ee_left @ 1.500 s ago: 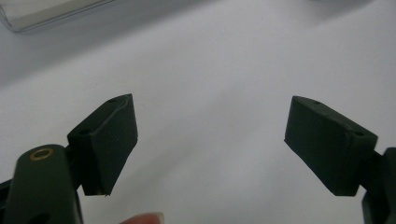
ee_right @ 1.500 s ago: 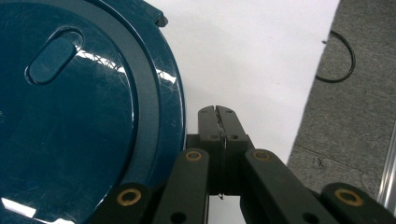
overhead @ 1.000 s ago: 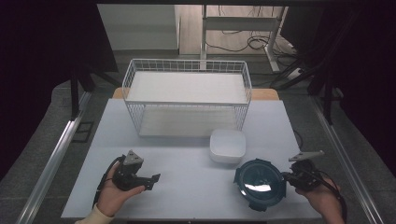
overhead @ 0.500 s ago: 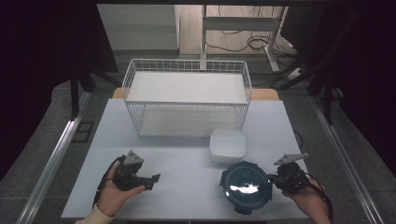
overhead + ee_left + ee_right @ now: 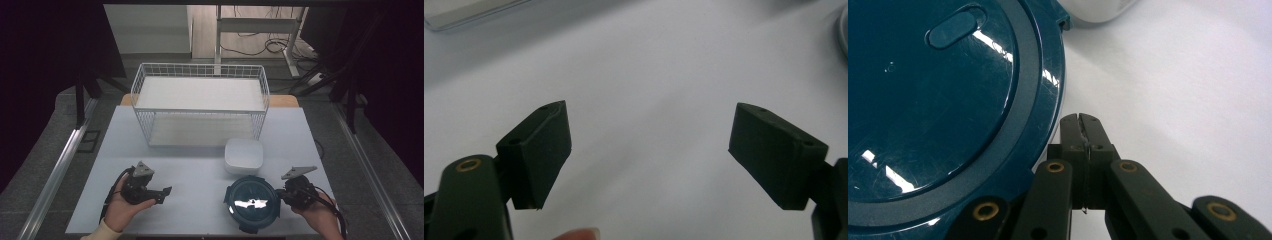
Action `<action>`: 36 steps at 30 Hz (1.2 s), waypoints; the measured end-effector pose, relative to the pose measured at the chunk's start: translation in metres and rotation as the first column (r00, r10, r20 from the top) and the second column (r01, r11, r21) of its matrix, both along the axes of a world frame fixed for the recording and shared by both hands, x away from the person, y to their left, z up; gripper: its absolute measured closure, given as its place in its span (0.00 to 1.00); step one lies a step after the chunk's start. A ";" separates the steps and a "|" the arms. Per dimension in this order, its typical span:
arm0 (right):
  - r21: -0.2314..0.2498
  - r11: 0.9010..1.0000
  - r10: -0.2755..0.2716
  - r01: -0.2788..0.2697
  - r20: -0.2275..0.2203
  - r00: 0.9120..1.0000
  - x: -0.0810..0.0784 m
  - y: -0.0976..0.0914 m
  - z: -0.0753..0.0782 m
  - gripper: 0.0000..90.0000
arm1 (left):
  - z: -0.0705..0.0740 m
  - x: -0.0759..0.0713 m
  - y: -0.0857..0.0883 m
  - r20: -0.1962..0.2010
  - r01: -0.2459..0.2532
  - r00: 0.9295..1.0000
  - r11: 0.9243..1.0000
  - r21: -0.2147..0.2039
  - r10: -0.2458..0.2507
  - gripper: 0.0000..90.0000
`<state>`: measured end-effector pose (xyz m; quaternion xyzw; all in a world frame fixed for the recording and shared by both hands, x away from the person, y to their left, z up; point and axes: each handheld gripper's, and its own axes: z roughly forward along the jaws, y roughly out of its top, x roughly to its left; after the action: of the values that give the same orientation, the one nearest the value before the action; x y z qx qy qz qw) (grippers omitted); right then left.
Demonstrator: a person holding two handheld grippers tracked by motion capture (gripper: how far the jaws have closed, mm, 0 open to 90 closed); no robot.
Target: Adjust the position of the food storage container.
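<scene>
Clearly my right gripper (image 5: 1079,120), fingers together beside the glossy, slippery dark-teal round plastic lid (image 5: 943,105), should pinch its stiff rim.

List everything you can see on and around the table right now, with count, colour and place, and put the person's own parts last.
Table: one, white top, centre of the high view.
Wire basket: one, white, at the far side of the table, nothing visible in it.
Square container: one, white, with rounded corners, just in front of the basket's right end.
Round lid: one, dark teal and glossy, flat on the table near the front edge, just in front of the square container.
Left gripper: one, black, over bare table at front left, jaws wide apart with nothing between them.
Right gripper: one, black, at the round lid's right rim, jaws shut, pressed against the lid's edge.
Hands: two, left hand and right hand, at the bottom edge.
</scene>
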<state>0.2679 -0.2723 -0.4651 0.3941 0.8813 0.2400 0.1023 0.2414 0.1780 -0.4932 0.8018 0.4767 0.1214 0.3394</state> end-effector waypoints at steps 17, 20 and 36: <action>0.019 0.999 -0.041 0.041 -0.037 0.998 -0.016 -0.004 0.002 1.00 | 0.002 -0.001 0.002 0.009 -0.003 1.000 1.000 -0.003 0.003 0.19; -0.011 0.999 -0.036 0.035 -0.044 0.998 -0.025 -0.002 -0.001 1.00 | 0.003 -0.001 0.002 0.013 -0.007 1.000 1.000 -0.011 0.007 0.19; -0.044 0.999 -0.010 0.008 -0.061 0.998 -0.027 0.028 -0.006 1.00 | 0.001 -0.001 0.000 0.006 0.000 1.000 1.000 -0.002 0.000 0.19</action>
<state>0.2414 -0.2444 -0.4707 0.4028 0.8873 0.2080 0.0848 0.2404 0.1779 -0.4919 0.8012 0.4755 0.1234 0.3417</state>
